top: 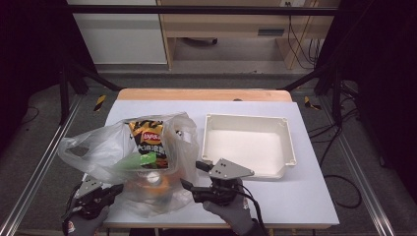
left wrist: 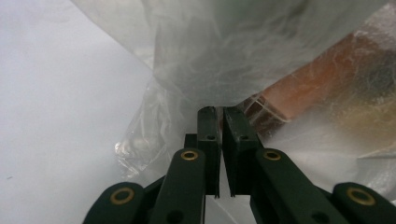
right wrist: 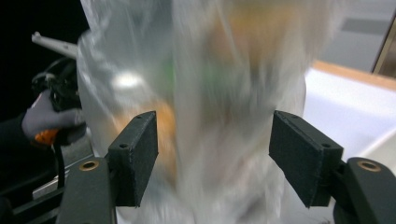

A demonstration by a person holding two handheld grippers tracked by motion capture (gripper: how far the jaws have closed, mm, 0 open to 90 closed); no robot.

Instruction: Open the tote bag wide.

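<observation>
A clear plastic bag [top: 98, 147] lies on the white table [top: 305, 196], left of centre. Inside it stand a yellow and black crisp packet [top: 146, 142], something green [top: 140, 160] and an orange item [top: 150, 179]. My left gripper [top: 115, 189] is at the bag's near left corner. In the left gripper view its jaws [left wrist: 218, 112] stand almost together, with the bag's film [left wrist: 210, 56] pinched at their tips. My right gripper [top: 193, 174] is open at the bag's right side. In the right gripper view [right wrist: 219, 158] the blurred bag [right wrist: 224, 70] stands between and beyond the wide-apart pads, which do not press on it.
An empty cream tray [top: 290, 142] sits to the right of the bag, close behind the right gripper. Bare table lies right of and in front of the tray. A gloved hand [right wrist: 46, 119] with the other gripper shows at the left of the right gripper view.
</observation>
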